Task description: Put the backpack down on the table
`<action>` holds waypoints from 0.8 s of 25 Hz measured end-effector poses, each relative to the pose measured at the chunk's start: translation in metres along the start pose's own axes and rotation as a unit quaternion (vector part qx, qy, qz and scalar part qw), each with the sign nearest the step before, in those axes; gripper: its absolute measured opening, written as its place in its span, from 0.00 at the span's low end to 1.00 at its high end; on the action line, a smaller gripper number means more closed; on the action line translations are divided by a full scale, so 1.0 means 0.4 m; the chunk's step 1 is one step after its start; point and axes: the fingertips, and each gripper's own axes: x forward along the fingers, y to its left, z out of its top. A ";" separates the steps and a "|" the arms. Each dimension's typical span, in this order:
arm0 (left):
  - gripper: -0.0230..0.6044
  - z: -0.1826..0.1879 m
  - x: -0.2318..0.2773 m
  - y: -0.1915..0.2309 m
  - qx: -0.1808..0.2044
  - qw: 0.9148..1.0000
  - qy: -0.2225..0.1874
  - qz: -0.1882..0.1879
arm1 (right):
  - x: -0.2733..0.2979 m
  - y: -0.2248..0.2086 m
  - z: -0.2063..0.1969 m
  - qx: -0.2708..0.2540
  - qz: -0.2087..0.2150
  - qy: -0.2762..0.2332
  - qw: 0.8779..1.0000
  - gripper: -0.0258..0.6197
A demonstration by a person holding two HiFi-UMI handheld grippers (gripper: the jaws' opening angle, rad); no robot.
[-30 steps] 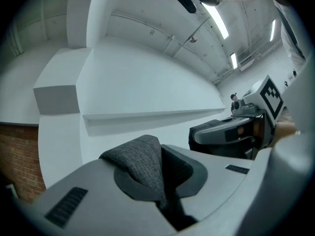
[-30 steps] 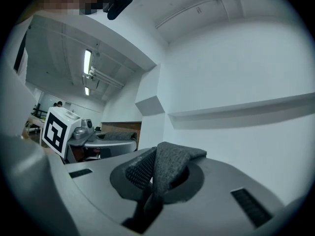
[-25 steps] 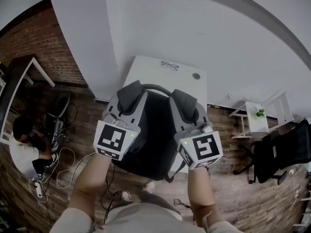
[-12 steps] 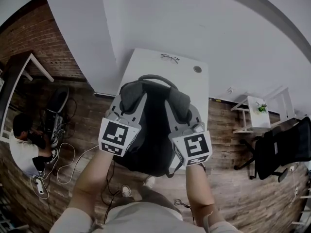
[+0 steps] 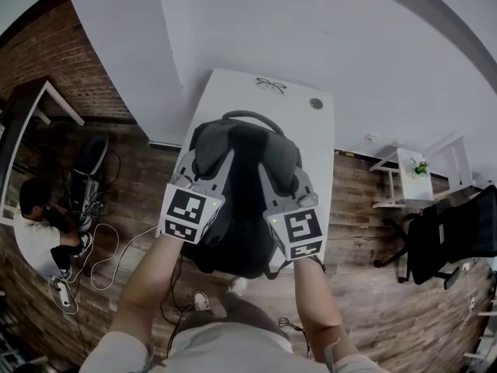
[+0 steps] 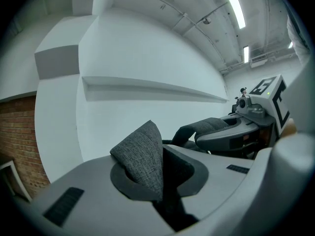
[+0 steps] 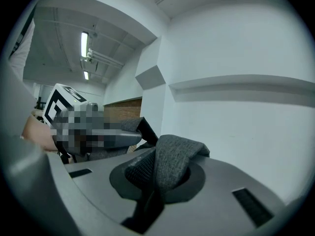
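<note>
White walls (image 5: 349,45), brick corner (image 5: 78,68), wood floor (image 5: 388,309), white table (image 5: 233,99), black chair (image 5: 454,243).

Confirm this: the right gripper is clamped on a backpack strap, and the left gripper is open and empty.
No: the left gripper view shows the left gripper shut on the left strap of the backpack. The right gripper is clamped on the right strap.

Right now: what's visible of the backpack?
The backpack is dark grey woven fabric, black back panel facing up, with a carry handle and two padded shoulder straps. It is over the white table's near end, lower part past the edge. The left gripper and right gripper are each shut on one strap.
</note>
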 end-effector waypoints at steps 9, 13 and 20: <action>0.19 -0.091 0.041 0.000 -0.029 0.999 0.041 -0.003 | 0.046 -0.012 -0.111 0.003 0.001 0.054 0.999 0.13; 0.25 -0.126 0.065 0.012 -0.041 0.998 0.052 0.000 | 0.072 -0.024 -0.159 0.002 -0.006 0.075 0.997 0.14; 0.37 -0.188 0.098 0.020 -0.047 0.996 0.074 0.008 | 0.085 -0.060 -0.234 0.020 -0.012 0.106 0.994 0.32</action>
